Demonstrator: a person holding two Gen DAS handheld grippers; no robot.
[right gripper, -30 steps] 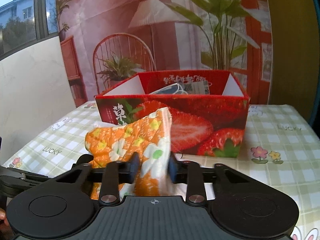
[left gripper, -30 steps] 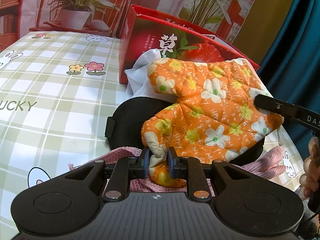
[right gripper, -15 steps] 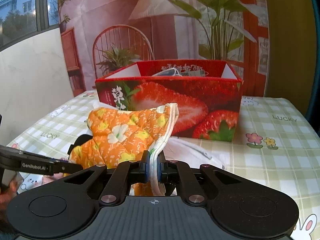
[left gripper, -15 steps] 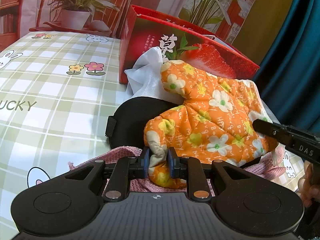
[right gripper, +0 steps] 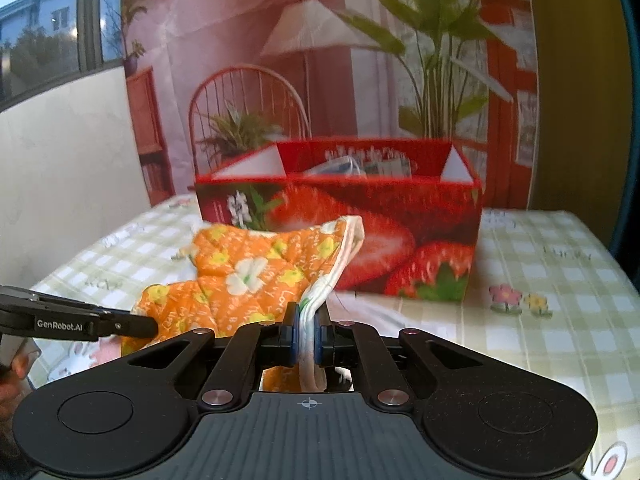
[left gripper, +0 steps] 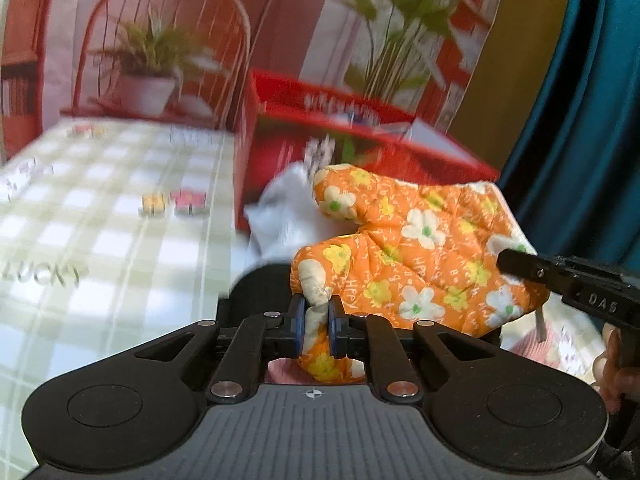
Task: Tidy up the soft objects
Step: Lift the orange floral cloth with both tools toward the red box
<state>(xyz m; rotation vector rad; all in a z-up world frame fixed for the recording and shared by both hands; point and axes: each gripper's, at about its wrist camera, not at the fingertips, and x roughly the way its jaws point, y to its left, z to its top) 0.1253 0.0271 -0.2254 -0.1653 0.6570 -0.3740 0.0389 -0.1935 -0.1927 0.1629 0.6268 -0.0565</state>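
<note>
An orange quilted oven mitt [left gripper: 420,248] with white and yellow flowers hangs between my two grippers, above the checked tablecloth. My left gripper [left gripper: 317,322] is closing its jaws tight on the mitt's rounded tip, and the blue pads press on the fabric. My right gripper [right gripper: 307,334] is shut on the white-trimmed cuff of the mitt [right gripper: 248,280]. Its black finger [left gripper: 560,276] reaches in from the right in the left wrist view. Behind the mitt stands the open red strawberry box [right gripper: 440,248].
Under the mitt lie a black eye mask [left gripper: 260,284], a white cloth [left gripper: 284,208] and a pink knitted cloth [left gripper: 532,340]. The box [left gripper: 360,148] holds several packets. The tablecloth [right gripper: 560,280] stretches to the right of the box. A hand [left gripper: 616,372] holds the right gripper.
The right gripper closed from loose around the cuff to clamped on it. The left gripper squeezed tighter and rose, lifting the mitt's tip end off the pile.
</note>
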